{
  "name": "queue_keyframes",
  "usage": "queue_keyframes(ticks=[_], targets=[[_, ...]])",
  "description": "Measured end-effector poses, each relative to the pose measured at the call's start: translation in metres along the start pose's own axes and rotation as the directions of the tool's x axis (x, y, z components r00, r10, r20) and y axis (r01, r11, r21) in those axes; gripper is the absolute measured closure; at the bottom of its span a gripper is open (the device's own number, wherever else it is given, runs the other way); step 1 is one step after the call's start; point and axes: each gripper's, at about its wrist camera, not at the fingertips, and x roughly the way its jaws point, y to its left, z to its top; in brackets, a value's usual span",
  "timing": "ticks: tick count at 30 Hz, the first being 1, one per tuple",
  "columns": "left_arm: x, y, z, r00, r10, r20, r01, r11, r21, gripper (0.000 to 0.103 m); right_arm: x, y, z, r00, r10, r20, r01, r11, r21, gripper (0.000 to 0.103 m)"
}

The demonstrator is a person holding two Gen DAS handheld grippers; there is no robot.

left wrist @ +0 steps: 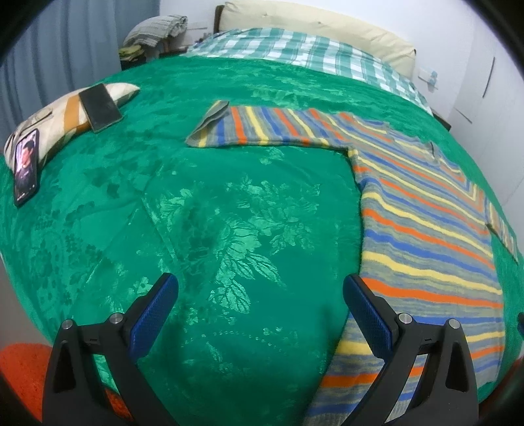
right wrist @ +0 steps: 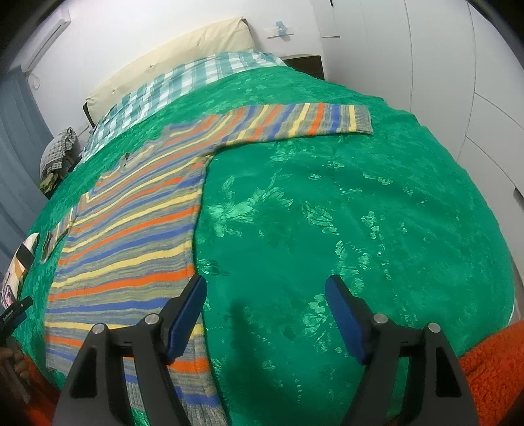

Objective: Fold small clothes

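A striped knit sweater [left wrist: 425, 229] in orange, blue, yellow and grey lies flat on the green bedspread [left wrist: 213, 213], sleeves spread out. Its left sleeve [left wrist: 262, 126] reaches across the bed, cuff turned over. My left gripper [left wrist: 260, 288] is open and empty, hovering by the sweater's lower left edge. In the right wrist view the sweater [right wrist: 131, 236] lies left of the open, empty right gripper [right wrist: 265, 288], whose left finger is over the sweater's lower right edge. The right sleeve [right wrist: 311, 123] stretches out flat.
Two phones [left wrist: 100, 106] [left wrist: 26, 167] rest on a patterned cushion [left wrist: 59, 114] at the bed's left. A checked sheet [left wrist: 294, 52] and cream headboard [left wrist: 311, 26] lie at the far end. White wardrobe doors [right wrist: 442, 65] stand on the right. An orange fabric [right wrist: 491, 360] is at the near edge.
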Motion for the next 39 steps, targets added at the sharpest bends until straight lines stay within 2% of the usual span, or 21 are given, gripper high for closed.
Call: queue_keyframes(ticks=[14,17,20,23,25,27,29,31,33,35,37,39], targets=[[0.0,0.0,0.0,1.0,0.007,0.0,-0.007,1.0,0.001,0.002,0.001,0.0,0.0,1.0,0.0,-0.003,0.0,1.0,0.002,0.029],[-0.002,0.003,0.001,1.0,0.007,0.006,-0.007,1.0,-0.011,0.002,0.002,-0.001,0.003,0.999,0.03,-0.022,-0.03,0.999,0.026,0.029],[-0.003,0.008,0.002,1.0,0.007,0.009,-0.006,0.999,-0.031,0.002,0.003,-0.007,0.026,0.995,0.097,-0.018,-0.096,0.994,0.057,0.029],[0.002,0.011,0.001,1.0,0.016,-0.004,-0.016,0.999,-0.044,0.002,0.005,-0.027,0.071,0.995,0.086,0.056,-0.09,0.993,0.072,0.029],[0.004,0.01,0.001,1.0,0.026,-0.009,-0.027,0.999,-0.04,0.002,0.013,-0.057,0.11,0.991,0.07,0.111,-0.086,0.986,0.143,0.029],[0.005,0.008,0.001,0.999,0.037,-0.008,-0.038,0.999,-0.032,0.002,0.027,-0.086,0.139,0.992,0.045,0.117,-0.07,0.974,0.216,0.029],[0.007,0.006,0.0,0.999,0.045,-0.008,-0.045,0.999,-0.024,0.002,0.063,-0.122,0.172,0.997,0.069,0.039,-0.077,0.948,0.31,0.029],[0.008,0.004,-0.001,0.999,0.051,-0.012,-0.051,0.999,-0.017,0.002,0.094,-0.146,0.186,0.994,0.107,-0.034,-0.086,0.919,0.385,0.031],[0.01,0.002,-0.002,0.998,0.062,-0.019,-0.062,0.998,-0.005,0.002,0.114,-0.16,0.193,0.991,0.115,-0.069,-0.074,0.898,0.433,0.036],[0.012,0.001,-0.002,0.997,0.071,-0.024,-0.071,0.997,0.001,0.002,0.128,-0.167,0.197,0.992,0.087,-0.088,-0.039,0.895,0.445,0.037],[0.014,0.002,-0.002,0.997,0.077,-0.032,-0.077,0.997,0.001,0.002,0.137,-0.168,0.2,0.992,0.09,-0.091,-0.04,0.894,0.445,0.037],[0.019,0.001,-0.003,0.996,0.079,-0.047,-0.08,0.997,-0.002,0.002,0.149,-0.162,0.203,0.987,0.106,-0.119,-0.048,0.91,0.412,0.045]])
